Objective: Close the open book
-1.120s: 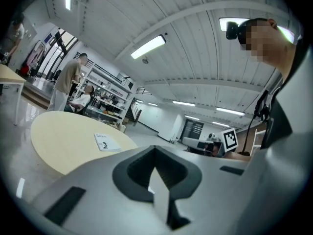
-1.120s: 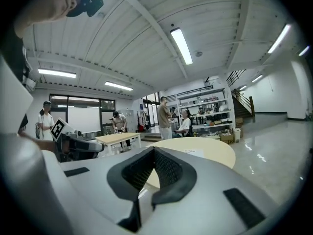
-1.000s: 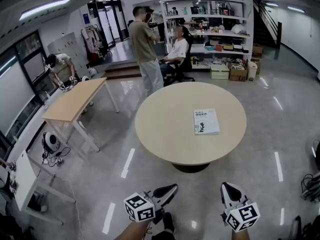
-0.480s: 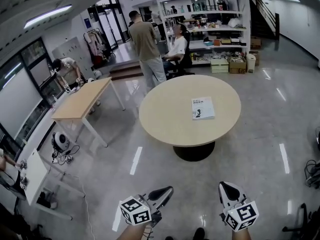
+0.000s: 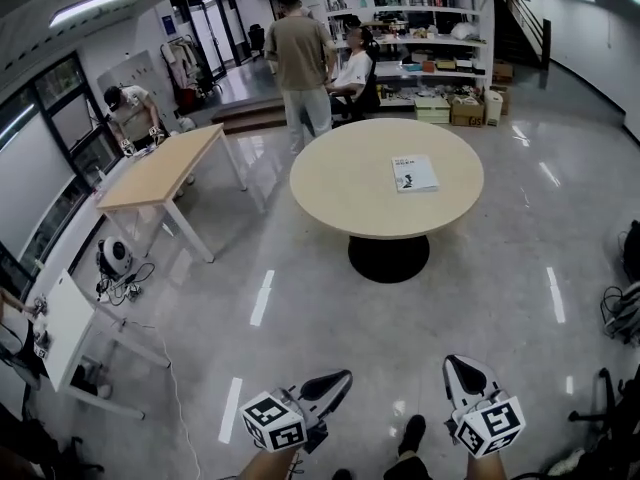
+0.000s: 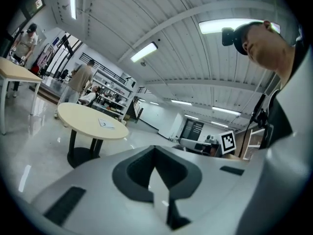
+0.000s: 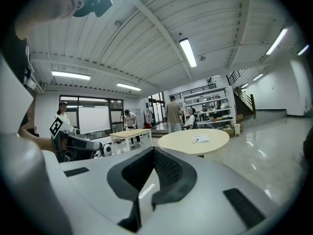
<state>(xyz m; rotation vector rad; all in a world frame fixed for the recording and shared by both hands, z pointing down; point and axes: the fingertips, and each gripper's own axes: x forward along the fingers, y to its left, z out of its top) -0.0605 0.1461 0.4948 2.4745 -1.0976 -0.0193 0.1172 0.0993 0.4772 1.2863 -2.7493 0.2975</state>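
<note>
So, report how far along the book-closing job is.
Done, apparently: the white-covered book lies flat, cover up, seemingly closed, on the round beige table. In hand: nothing; left gripper and right gripper are shut, empty, well short of the table. Left: nothing visible.

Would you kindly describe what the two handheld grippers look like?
The left gripper and right gripper both have pale grey-white shells tapering to black, pointed jaws. Each carries a white cube printed with black square markers.
</note>
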